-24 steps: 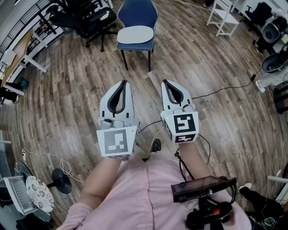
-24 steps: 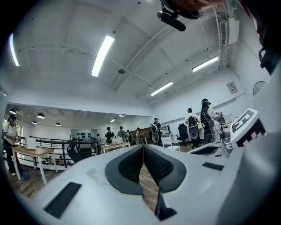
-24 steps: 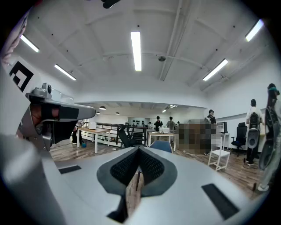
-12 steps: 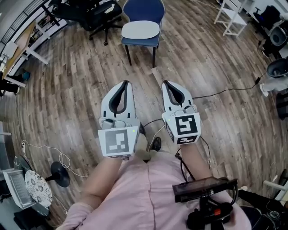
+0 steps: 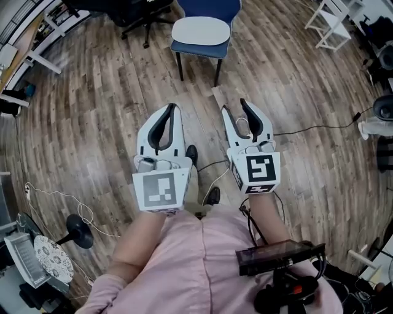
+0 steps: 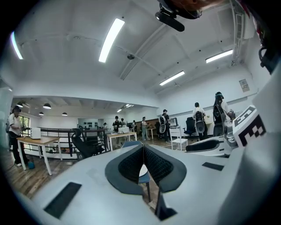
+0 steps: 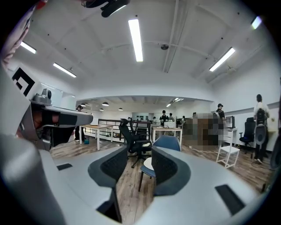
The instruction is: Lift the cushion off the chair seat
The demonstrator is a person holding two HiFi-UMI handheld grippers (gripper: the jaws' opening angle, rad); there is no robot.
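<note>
A blue chair (image 5: 198, 46) stands on the wood floor ahead, with a flat white cushion (image 5: 201, 30) lying on its seat. Both grippers are held side by side in the air, well short of the chair. My left gripper (image 5: 171, 108) is shut, its pads pressed together with nothing between them. My right gripper (image 5: 234, 108) is open and holds nothing. In the right gripper view the cushion (image 7: 147, 164) and the blue chair back (image 7: 167, 143) show between the parted jaws of the right gripper (image 7: 139, 152). In the left gripper view the left gripper (image 6: 143, 147) hides most of the chair (image 6: 143, 179).
A black office chair (image 5: 135, 11) stands left of the blue chair, and a white chair (image 5: 332, 26) stands at the far right. A black cable (image 5: 307, 126) crosses the floor on the right. A fan base (image 5: 77, 231) and cords lie at lower left. Desks and people fill the far room.
My right gripper has opened; it was shut in both earlier frames. The chair has come a little nearer and shifted right in the head view. The left gripper stays shut.
</note>
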